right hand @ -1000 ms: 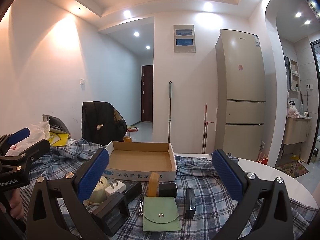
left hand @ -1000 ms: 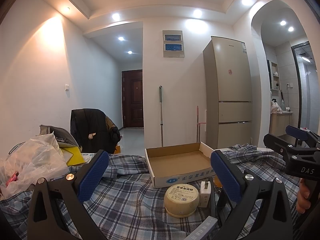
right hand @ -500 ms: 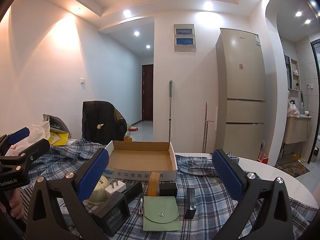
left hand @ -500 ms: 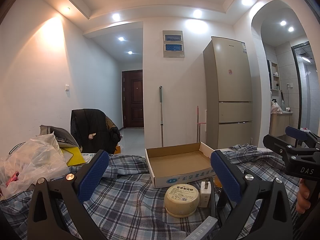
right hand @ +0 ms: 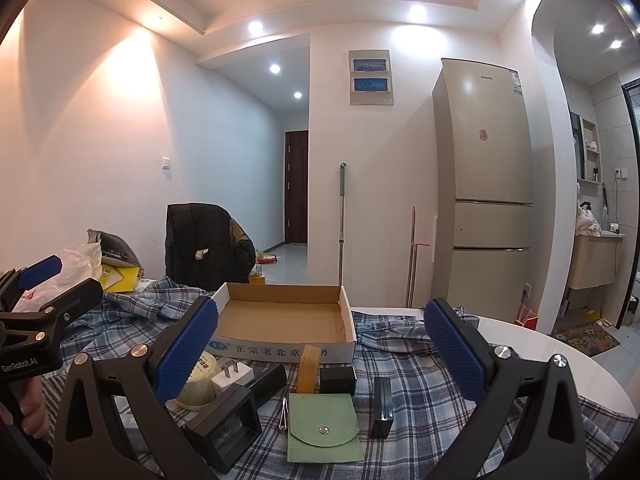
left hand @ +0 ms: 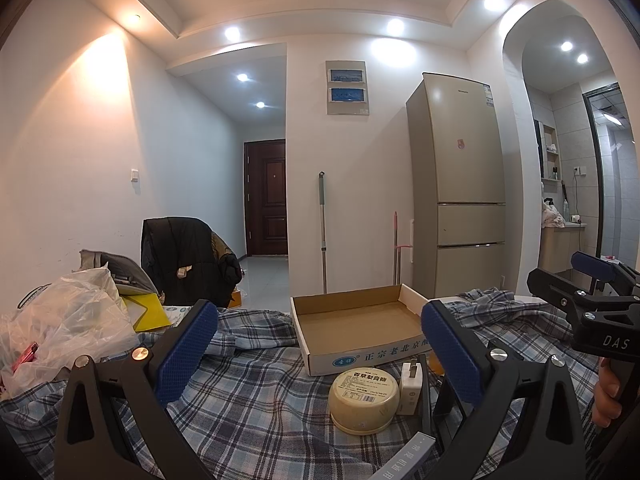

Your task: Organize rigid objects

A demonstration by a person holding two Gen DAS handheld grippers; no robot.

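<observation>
Both tools hang above a bench draped in plaid cloth [right hand: 420, 392], each spread wide with nothing between its blue pads. The left tool [left hand: 318, 354] looks over a round cream tin [left hand: 364, 400] with a white plug adapter [left hand: 411, 384] touching its right side; a grey box edge [left hand: 404, 460] pokes in at the bottom. The right tool [right hand: 320, 354] looks over the nearest things: a green snap pouch [right hand: 324, 430] lying flat, a thin metal pin [right hand: 284, 412] just left of it, a black frame-like block [right hand: 228, 428] further left, and a slim black case [right hand: 382, 406] standing on edge to the right. Behind the pouch sit an amber bar [right hand: 309, 368] and a small black cube [right hand: 338, 380], side by side. Beyond them all lies the open cardboard box [right hand: 280, 350], empty, its printed front wall facing the tools. Further off, a crumpled plastic bag [left hand: 76, 320] sits at the left end, a chair with a dark jacket [left hand: 188, 260] stands behind, and a tall fridge [right hand: 486, 184] rises against the far wall
</observation>
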